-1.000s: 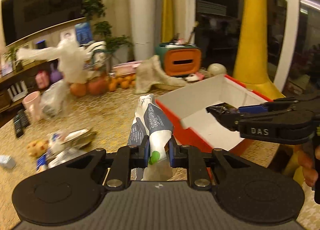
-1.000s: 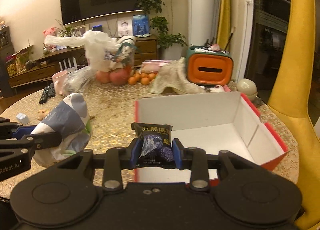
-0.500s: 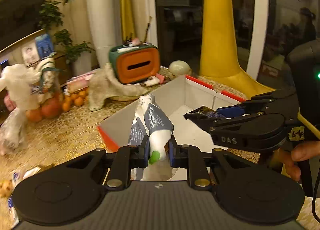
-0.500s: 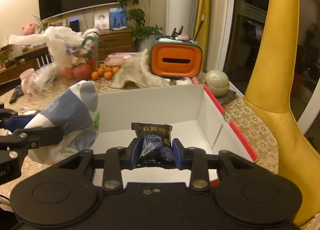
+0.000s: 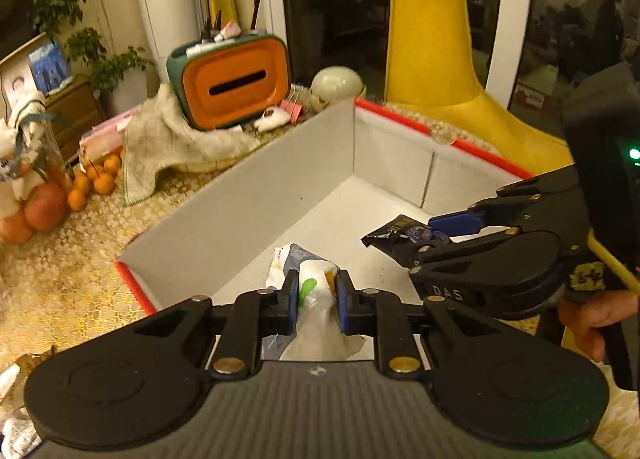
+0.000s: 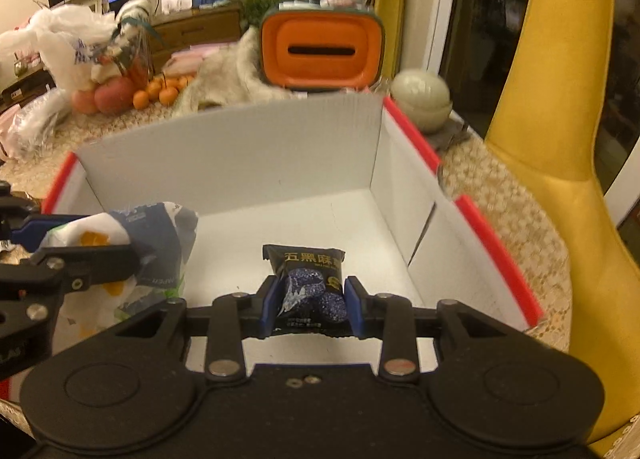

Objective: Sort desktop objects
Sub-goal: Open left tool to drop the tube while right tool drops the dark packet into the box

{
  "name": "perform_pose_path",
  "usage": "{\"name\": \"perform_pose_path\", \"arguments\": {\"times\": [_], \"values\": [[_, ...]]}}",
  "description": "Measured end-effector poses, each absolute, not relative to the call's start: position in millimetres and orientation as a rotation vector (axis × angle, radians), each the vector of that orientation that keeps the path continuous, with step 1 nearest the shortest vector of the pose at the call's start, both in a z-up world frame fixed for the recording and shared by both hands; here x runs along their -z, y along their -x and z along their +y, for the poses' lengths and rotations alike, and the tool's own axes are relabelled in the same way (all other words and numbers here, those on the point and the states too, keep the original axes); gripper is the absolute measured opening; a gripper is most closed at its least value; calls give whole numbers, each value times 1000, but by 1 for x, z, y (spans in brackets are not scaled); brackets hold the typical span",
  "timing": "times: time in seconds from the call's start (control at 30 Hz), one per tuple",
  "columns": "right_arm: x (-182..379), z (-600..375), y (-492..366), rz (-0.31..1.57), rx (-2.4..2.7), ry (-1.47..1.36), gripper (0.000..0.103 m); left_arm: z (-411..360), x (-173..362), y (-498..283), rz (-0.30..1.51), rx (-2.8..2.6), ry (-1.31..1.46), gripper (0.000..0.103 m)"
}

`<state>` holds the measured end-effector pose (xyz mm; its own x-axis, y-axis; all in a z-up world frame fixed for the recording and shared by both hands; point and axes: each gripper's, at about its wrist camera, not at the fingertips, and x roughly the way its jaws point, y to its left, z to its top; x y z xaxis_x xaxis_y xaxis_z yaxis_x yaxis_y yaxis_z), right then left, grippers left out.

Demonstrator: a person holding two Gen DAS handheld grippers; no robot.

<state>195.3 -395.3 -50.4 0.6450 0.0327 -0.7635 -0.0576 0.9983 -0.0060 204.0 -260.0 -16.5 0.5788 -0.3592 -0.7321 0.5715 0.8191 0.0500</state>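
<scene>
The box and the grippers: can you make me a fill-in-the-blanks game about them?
1. The right gripper is shut on a small ____ packet with printed characters.
2. The left gripper is shut on a crumpled ____ bag with blue print.
3. Both grippers are held over the open ____ with red edges.
4. Behind it stands an ____ tissue holder with a slot.

Missing words: black; white; box; orange

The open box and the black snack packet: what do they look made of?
Open box: probably corrugated plastic or cardboard, matte white with red rims; faint fluting shows on its walls. Black snack packet: thin glossy plastic film, with crimped ends and printed lettering.
</scene>
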Motion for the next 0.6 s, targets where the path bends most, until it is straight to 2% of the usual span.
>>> {"name": "perform_pose_path", "arguments": {"times": [0.47,0.6], "values": [[69,-396,-210,958,-68,76,34,-276,41,-216,877,599,-324,18],[68,-395,-210,970,-79,87,38,-275,37,-211,879,615,-333,22]]}}
